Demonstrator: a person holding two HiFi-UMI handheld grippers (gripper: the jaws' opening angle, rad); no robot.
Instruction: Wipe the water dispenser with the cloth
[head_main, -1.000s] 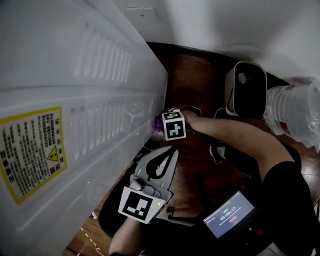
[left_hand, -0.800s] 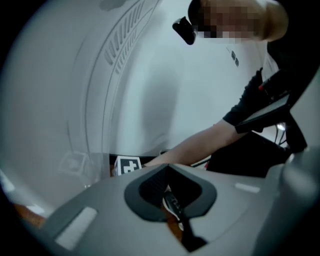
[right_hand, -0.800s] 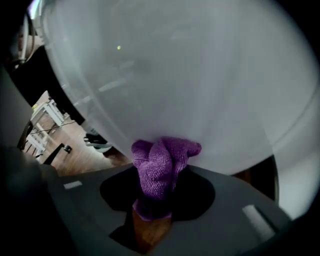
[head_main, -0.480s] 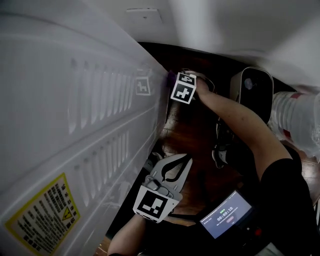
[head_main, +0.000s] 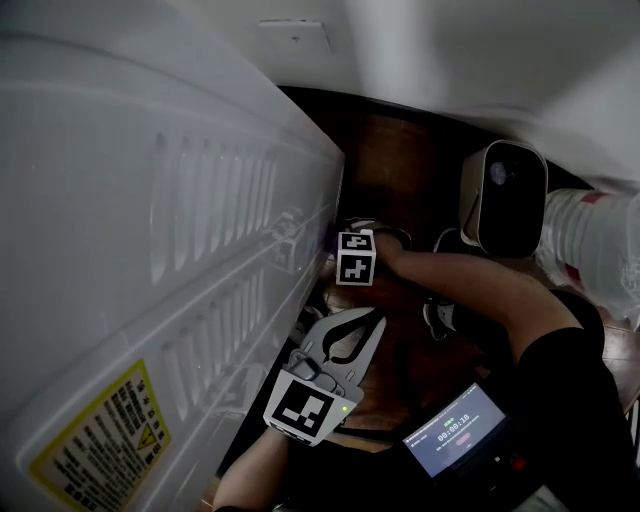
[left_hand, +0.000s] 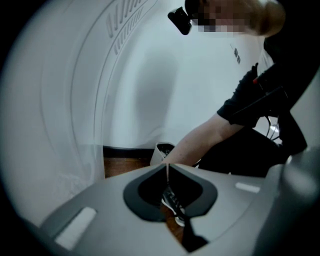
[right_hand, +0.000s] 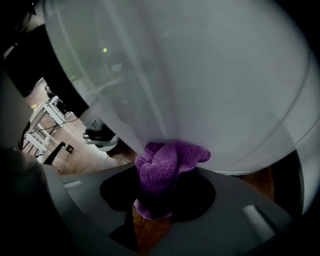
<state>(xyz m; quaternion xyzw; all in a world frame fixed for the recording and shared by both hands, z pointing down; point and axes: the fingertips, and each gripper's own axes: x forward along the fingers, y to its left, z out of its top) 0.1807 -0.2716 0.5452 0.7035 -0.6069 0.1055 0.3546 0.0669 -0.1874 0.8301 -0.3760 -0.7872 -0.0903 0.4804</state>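
The white water dispenser (head_main: 200, 250) fills the left of the head view, its ribbed back panel facing me. My right gripper (head_main: 332, 242) is at the panel's right edge, shut on a bunched purple cloth (right_hand: 167, 165). In the right gripper view the cloth presses against the dispenser's white wall (right_hand: 200, 75). Only a sliver of the cloth (head_main: 331, 236) shows in the head view. My left gripper (head_main: 372, 322) hangs lower, beside the dispenser, shut with nothing in it; its tips (left_hand: 167, 167) meet.
A white box-shaped appliance (head_main: 503, 195) stands on the dark wooden floor (head_main: 390, 160) to the right. A large water bottle (head_main: 590, 245) lies at the far right. A yellow warning label (head_main: 100, 440) is on the dispenser. A shoe (head_main: 437, 305) is below the right arm.
The right gripper with the cloth rose along the dispenser's edge half a second ago and has come back down to about where it began. The left gripper has barely shifted.
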